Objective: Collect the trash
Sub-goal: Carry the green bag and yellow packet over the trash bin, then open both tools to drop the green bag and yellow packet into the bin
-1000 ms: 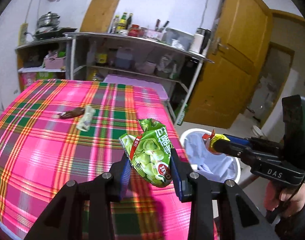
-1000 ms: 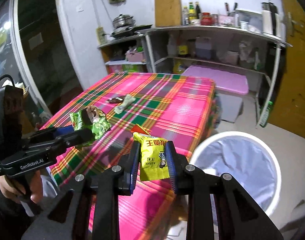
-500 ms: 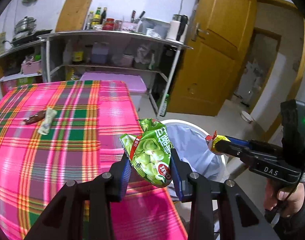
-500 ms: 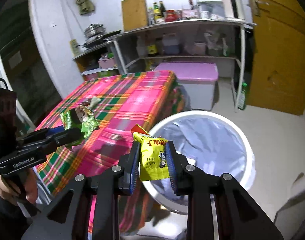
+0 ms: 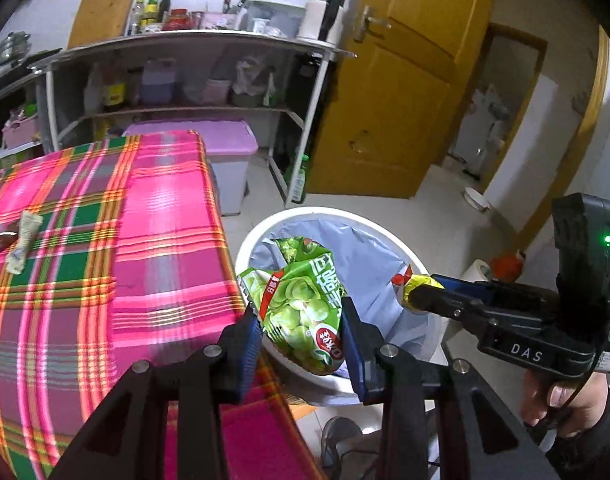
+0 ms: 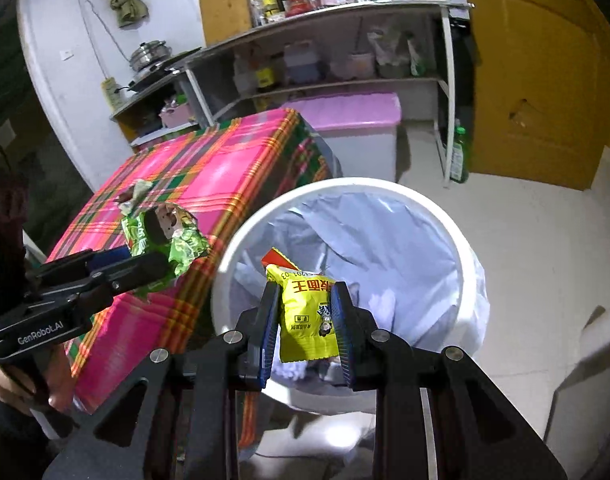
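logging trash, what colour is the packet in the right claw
Yellow snack packet with a red corner, clearest in the right wrist view.

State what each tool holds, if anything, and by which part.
The left tool grips a green snack bag by its lower half; the right tool grips a yellow snack packet across its middle.

The lower part of the green snack bag [image 5: 301, 312] sits hidden between the left tongs [image 5: 301, 350]. The yellow packet [image 6: 307, 320] hides its side edges behind the right tongs [image 6: 305, 338]. The bin [image 6: 241, 240] bottom lies covered by its pale liner. On the far tabletop [image 5: 153, 240], a brown wrapper [image 5: 0, 241] is cut by the left edge. Shelf bottle labels are too small to read.
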`<state>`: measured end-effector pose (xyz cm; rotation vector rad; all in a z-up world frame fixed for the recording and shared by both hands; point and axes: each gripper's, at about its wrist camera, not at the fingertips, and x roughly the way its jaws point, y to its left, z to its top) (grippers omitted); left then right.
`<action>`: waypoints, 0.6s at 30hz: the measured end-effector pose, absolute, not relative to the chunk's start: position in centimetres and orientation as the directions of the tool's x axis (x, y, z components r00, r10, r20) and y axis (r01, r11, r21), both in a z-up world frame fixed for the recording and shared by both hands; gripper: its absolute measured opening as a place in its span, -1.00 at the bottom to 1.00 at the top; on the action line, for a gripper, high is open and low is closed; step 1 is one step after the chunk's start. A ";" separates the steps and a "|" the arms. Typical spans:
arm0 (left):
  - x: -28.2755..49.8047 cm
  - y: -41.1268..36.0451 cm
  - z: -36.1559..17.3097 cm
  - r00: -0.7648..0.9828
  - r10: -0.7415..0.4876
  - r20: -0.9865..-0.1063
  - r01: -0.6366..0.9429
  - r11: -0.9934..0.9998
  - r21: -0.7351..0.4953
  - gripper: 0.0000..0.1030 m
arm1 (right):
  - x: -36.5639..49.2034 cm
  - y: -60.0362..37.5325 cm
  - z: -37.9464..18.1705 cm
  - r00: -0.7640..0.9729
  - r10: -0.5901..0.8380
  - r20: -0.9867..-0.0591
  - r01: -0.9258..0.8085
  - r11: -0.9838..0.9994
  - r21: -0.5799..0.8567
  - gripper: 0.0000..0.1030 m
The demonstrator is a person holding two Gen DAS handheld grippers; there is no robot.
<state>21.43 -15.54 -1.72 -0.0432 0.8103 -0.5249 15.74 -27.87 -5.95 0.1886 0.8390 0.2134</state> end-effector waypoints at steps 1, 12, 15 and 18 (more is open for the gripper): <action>21.7 -15.9 -2.0 0.560 -0.463 -0.687 0.435 0.870 -0.232 -0.27 | 15.9 -28.0 -6.2 0.646 0.257 -0.719 -0.107 0.963 0.249 -0.47; 23.6 -17.4 -3.7 0.536 -0.461 -0.707 0.432 0.870 -0.239 -0.05 | 16.3 -28.8 -6.9 0.642 0.234 -0.730 -0.083 0.968 0.237 -0.39; 23.5 -17.2 -3.7 0.544 -0.459 -0.703 0.427 0.872 -0.239 -0.05 | 16.2 -28.8 -6.7 0.647 0.232 -0.726 -0.085 0.968 0.234 -0.31; 23.3 -16.6 -3.3 0.554 -0.460 -0.694 0.420 0.874 -0.243 -0.05 | 15.8 -28.5 -6.1 0.655 0.238 -0.718 -0.097 0.968 0.232 -0.31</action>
